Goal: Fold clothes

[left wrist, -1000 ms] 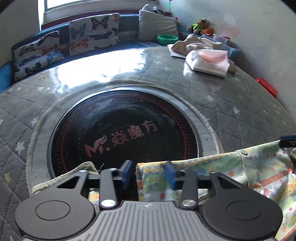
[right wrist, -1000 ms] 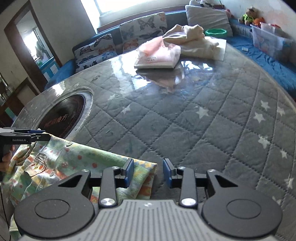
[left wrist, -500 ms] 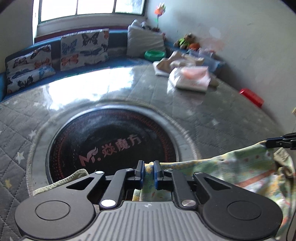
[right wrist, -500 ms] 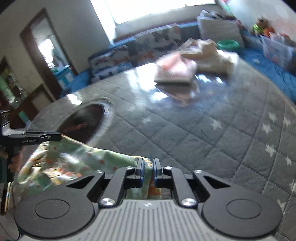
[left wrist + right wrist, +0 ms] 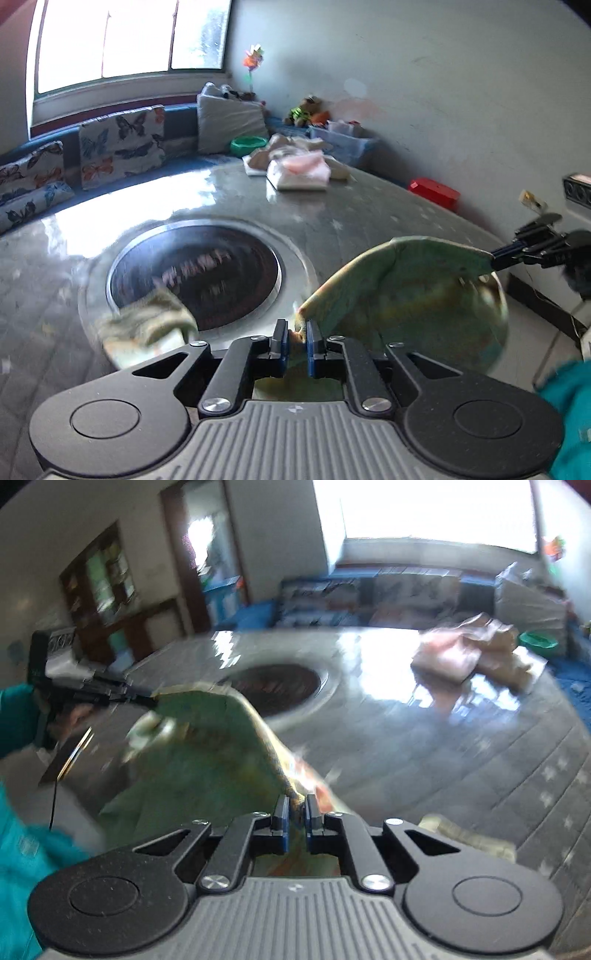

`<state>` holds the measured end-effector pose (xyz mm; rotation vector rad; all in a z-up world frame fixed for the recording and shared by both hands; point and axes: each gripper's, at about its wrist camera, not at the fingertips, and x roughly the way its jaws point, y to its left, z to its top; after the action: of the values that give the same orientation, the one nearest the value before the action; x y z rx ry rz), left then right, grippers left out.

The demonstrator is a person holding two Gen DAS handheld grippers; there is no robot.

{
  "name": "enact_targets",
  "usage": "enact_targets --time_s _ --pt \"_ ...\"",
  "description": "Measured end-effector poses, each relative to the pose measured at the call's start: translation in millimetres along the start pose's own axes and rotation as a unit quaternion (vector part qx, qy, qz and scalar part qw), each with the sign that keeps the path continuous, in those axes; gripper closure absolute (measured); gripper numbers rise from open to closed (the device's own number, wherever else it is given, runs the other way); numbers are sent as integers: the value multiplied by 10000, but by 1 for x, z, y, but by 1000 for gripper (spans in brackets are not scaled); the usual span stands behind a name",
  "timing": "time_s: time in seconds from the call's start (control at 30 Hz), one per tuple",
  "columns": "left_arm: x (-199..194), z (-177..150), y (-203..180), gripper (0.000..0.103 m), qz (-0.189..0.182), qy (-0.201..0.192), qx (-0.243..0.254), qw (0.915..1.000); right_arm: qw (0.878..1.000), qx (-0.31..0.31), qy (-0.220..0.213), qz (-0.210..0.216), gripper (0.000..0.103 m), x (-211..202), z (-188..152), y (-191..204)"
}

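The round grey quilted counter [image 5: 369,221] lies below the green patterned cloth garment [image 5: 413,288], blurred, stretched in the air between both grippers. The left gripper [image 5: 295,341] and right gripper [image 5: 295,814] each pinch an edge.

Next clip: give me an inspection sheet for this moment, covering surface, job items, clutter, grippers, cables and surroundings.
Surface: quilted table, round black inset.
Job's things: green patterned garment lifted, stretched between both grippers.
Clutter: folded clothes pile, green bowl, red box.
Grippers: left gripper and right gripper shut on garment edges.
Cables: thin dark cable, at the left of the right wrist view.
Surroundings: butterfly cushions, window, doorway; views blurred.
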<state>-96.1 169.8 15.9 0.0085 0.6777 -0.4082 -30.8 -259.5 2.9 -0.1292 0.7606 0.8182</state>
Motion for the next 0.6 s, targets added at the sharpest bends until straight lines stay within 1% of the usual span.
enact_targets --time_s 0.03,0.07,0.13,0.2,0.23,0.3,0.4,0.43,0.47,0.5,0.53,0.57,0.6 --pt "-2 -7 -2 92 -31 98 45 9999 9999 -84 39 39 96 -3 -3 4" --pt "-4 -14 -4 92 -56 210 125 9997 9999 -70 105 52 95 -2 1 2" --pt "-7 -26 -7 91 -125 420 259 9987 9994 -3 296 194 94 -2 -3 -1" --pt "-13 -35 -7 90 -187 544 337 9978 9990 101 297 309 89 -6 -4 -6" --pt "-16 -37 -6 86 -262 561 358 9974 9987 177 290 393 87 -9 -3 -9" --pt "-24 -38 -5 84 -329 520 442 9971 9976 323 276 547 85 -13 -2 -15" --pt "-33 -34 -3 84 -307 415 535 9972 9973 486 248 502 84 -14 0 -21" --pt "-34 -32 -2 82 -284 340 496 9978 9970 577 237 467 82 -12 1 -24" --pt "-35 -30 0 80 -272 257 443 9983 9966 669 227 432 78 -9 1 -27" --pt "-37 -27 3 78 -264 161 354 9989 9961 760 216 397 76 -7 2 -31" --pt "-37 -25 5 69 -189 97 243 9995 9955 852 205 362 76 -5 3 -34" --pt "-36 -23 7 57 -92 88 102 9999 9948 943 194 327 76 -2 3 -37" --pt "-34 -21 8 53 -8 85 -18 10000 9940 1034 183 292 76 0 4 -40"
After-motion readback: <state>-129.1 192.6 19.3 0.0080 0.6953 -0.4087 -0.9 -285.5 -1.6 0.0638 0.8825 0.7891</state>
